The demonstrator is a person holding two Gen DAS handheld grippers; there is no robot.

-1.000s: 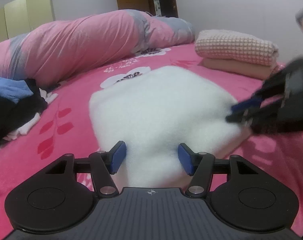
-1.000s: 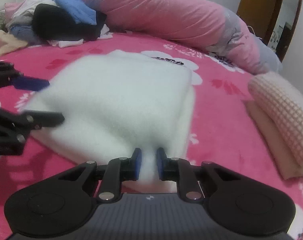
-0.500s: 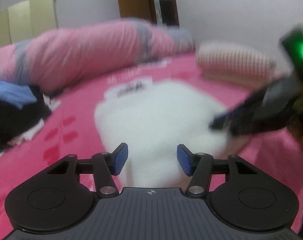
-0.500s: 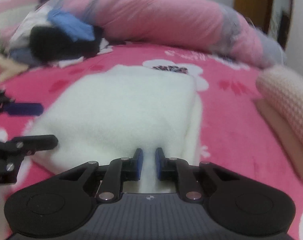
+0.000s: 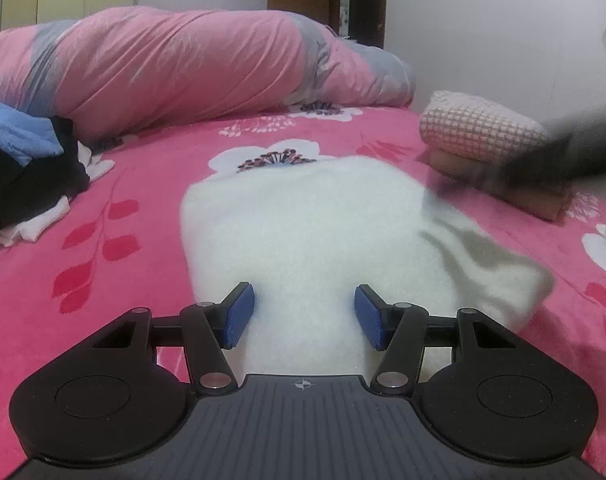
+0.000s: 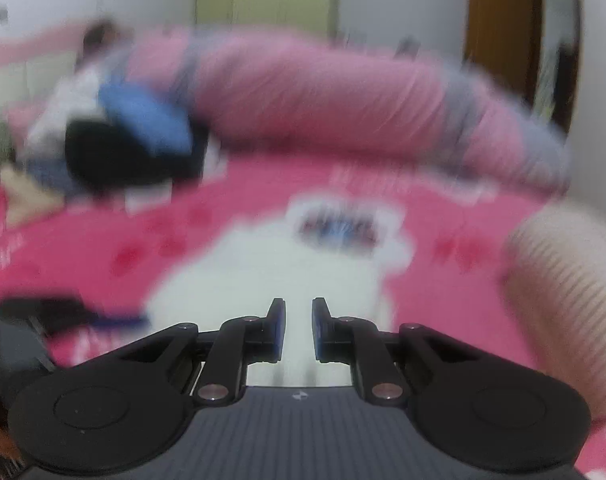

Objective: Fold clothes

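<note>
Since the white fleece (image 5: 303, 236) is lying folded mid-bed, I'm hovering the left gripper (image 5: 304, 316) spread at its 6 o'clock edge, and the right gripper (image 6: 298, 330) is nearly shut, gripping nothing.

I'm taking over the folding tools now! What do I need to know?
Left tool: jaws apart around the white garment's near edge; grip unclear.
Right tool: shut on that garment's edge.
It lies on the pink bed, seemingly folded.
Done: two folded pieces stacked at the right.
To do: probably finish this one, then fold the clothes pile at the left.
</note>
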